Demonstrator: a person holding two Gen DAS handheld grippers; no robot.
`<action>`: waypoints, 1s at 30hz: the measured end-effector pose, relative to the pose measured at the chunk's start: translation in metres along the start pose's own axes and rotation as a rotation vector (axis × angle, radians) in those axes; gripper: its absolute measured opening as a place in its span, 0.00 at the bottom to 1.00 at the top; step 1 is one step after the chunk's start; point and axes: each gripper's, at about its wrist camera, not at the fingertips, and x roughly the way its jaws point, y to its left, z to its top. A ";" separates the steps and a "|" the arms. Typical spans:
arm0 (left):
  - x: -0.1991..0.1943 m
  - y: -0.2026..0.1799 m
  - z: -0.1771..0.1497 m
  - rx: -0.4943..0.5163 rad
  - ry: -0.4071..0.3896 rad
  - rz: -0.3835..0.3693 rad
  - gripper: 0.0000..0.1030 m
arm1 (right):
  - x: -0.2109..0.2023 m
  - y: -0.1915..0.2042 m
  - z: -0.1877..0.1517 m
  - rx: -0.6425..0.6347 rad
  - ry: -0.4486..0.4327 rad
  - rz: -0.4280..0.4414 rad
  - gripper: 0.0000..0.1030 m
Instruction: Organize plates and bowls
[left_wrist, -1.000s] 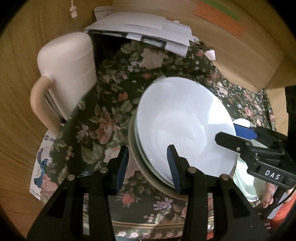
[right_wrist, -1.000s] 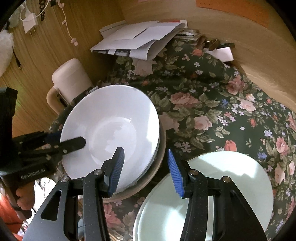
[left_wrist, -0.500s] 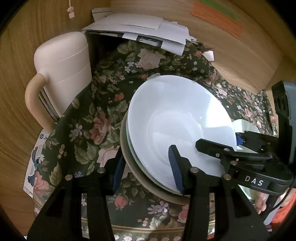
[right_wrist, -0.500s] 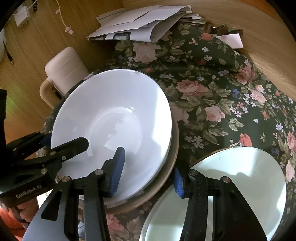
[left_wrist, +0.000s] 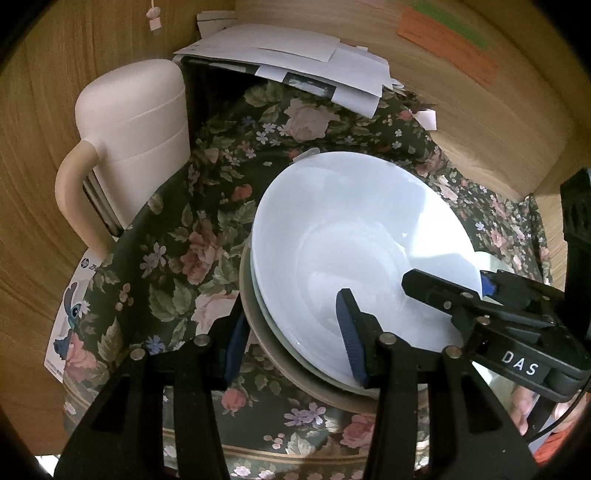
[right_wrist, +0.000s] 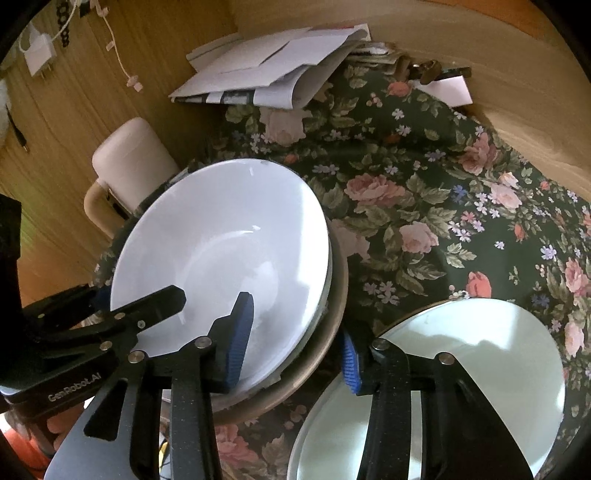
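The white bowl (left_wrist: 354, 236) covers nearly all of the dishes stacked beneath it; only thin rims of a pale green plate (left_wrist: 275, 325) and a tan plate (left_wrist: 258, 332) show at its near side. The left gripper (left_wrist: 291, 332) has its outer finger partly behind the tan plate's rim. A second pale green plate (right_wrist: 480, 354) is cut off by the lower edge of the right wrist view and partly hidden by the right gripper (right_wrist: 295, 343). A beige jug (right_wrist: 125, 162) sits partly behind the bowl. The papers (left_wrist: 295, 66) bear print too small to read.
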 end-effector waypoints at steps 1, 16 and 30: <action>-0.001 -0.002 0.000 0.005 -0.005 0.002 0.45 | -0.002 0.000 0.000 0.000 -0.007 -0.003 0.38; -0.028 -0.040 0.011 0.059 -0.060 -0.043 0.45 | -0.055 -0.016 -0.006 0.047 -0.120 -0.020 0.38; -0.031 -0.091 0.014 0.136 -0.063 -0.112 0.45 | -0.100 -0.045 -0.020 0.104 -0.191 -0.085 0.38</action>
